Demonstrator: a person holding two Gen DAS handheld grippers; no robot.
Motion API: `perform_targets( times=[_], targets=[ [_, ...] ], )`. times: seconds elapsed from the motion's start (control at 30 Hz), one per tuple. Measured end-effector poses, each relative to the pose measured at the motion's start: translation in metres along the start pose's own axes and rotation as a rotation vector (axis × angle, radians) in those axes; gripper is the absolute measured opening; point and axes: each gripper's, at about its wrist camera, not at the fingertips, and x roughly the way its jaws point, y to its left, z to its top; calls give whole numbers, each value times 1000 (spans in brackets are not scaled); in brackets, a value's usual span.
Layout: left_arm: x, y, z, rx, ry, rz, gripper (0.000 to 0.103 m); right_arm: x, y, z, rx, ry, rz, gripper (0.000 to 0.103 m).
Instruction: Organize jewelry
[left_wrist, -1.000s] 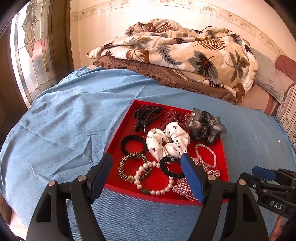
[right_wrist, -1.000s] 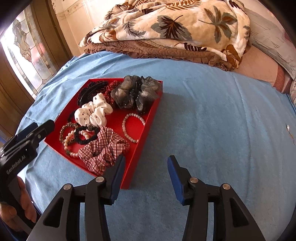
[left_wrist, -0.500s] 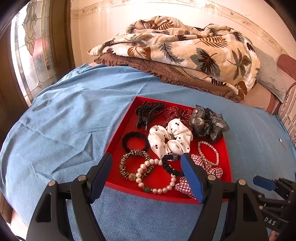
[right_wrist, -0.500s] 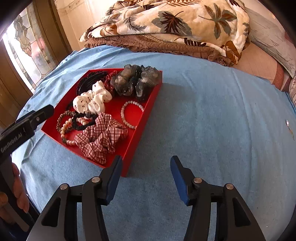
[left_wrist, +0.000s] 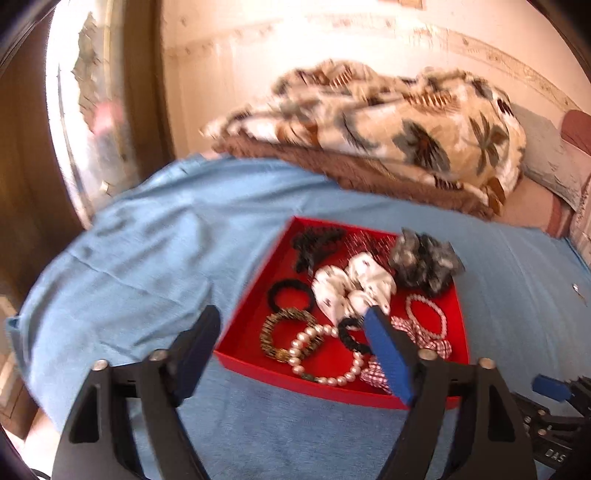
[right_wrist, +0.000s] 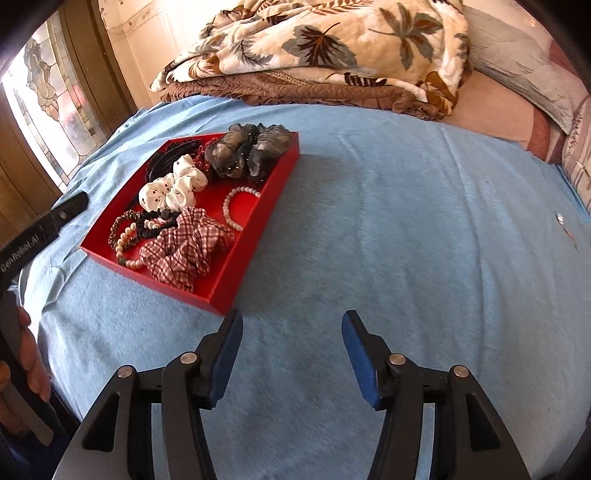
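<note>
- The left hand-held gripper (left_wrist: 291, 354) was held with its fingers apart and nothing between them, low over the near edge of the red tray (left_wrist: 334, 387); the right hand-held gripper (right_wrist: 291, 354) was also held apart and empty, over the bare blue bed cover (right_wrist: 406, 229), just beside the tray's near corner.
- The jewelry was all found inside the tray, which lay on the bed: a pearl bracelet (left_wrist: 325, 360), a leopard-pattern bracelet (left_wrist: 286, 334), a small pearl bracelet (left_wrist: 424, 317), a thin black band (left_wrist: 351, 336), and several scrunchies, among them a white dotted scrunchie (left_wrist: 351, 290) and a checked scrunchie (right_wrist: 188, 245).
- A risk was judged from the crowding; the pearl bracelet was seen overlapping the leopard-pattern bracelet and touching the thin black band, so two pieces could be lifted together if one finger was pushed down between them.
- The tray could be pushed along the soft cover if its rim was struck by a finger; the beads could slip from the flat pads if they were pinched at the edge only.
- Compared with the earlier frames, the left wrist view was blurred and shifted; the tray was seen more to the right and the wall higher, so the left hand-held gripper was judged to be moving; the right one had been drawn back a little, and the items in the tray were left unchanged.
</note>
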Motion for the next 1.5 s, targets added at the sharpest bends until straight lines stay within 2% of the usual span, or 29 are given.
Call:
perform_targets(
  times=[0.13,0.2,0.4,0.57,0.63,0.77,0.83,1.07,1.5],
  targets=[
    [-34,1,-2,-18,-87,59,94,-19,-11,-11,8,-30,-4,63],
    [-55,-1,-3,-21,-134,95,102,-31,-16,-16,10,-53,-11,65],
    [-108,-15,-2,3,-230,179,103,-64,-22,-26,14,-130,-18,67],
    [-143,-27,2,27,-258,175,103,-88,-19,-36,-7,-201,-19,71],
    [-154,-29,2,13,-253,142,103,-96,-19,-40,-18,-229,-24,72],
    [-166,-30,-3,-22,-263,19,103,-109,-19,-45,-30,-274,-36,75],
    [-171,-34,-9,-22,-271,-5,103,-113,-21,-48,-28,-290,-35,76],
    [-159,-52,-23,17,-175,43,103,-120,-28,-58,-24,-311,-50,78],
    [-132,-55,-39,21,-32,36,103,-118,-32,-62,-15,-295,-62,80]
  ],
)
